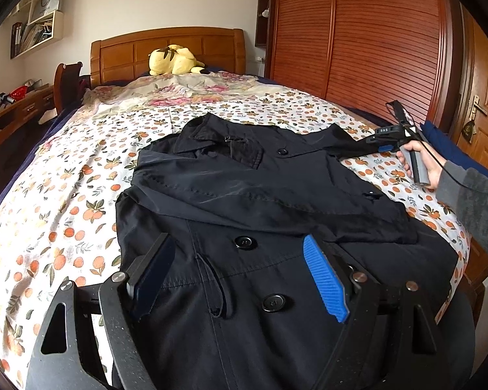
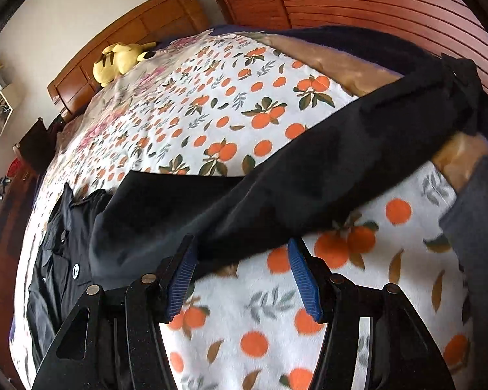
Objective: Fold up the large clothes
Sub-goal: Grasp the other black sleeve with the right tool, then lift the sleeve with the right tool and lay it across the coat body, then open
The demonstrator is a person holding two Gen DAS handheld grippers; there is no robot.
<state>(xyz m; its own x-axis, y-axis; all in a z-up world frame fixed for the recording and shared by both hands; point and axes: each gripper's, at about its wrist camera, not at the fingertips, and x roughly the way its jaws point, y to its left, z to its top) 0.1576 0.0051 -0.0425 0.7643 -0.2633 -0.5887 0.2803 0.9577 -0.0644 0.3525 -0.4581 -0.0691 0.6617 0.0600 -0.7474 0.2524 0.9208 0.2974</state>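
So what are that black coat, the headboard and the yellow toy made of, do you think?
The black coat looks like a thin, smooth woven fabric, perhaps a synthetic blend: it has a faint sheen and soft creases. The headboard seems to be varnished wood, orange-brown and glossy with panels. The yellow toy looks like soft plush, matte and rounded.

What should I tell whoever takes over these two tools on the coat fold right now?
Left tool: open, hovering over the coat's buttoned front, holding nothing.
Right tool: open at the near edge of the outstretched sleeve, not gripping it.
Coat lies front up on the bedspread; one sleeve is already folded across the chest.
Left to do: fold in the outstretched sleeve, then fold the body.
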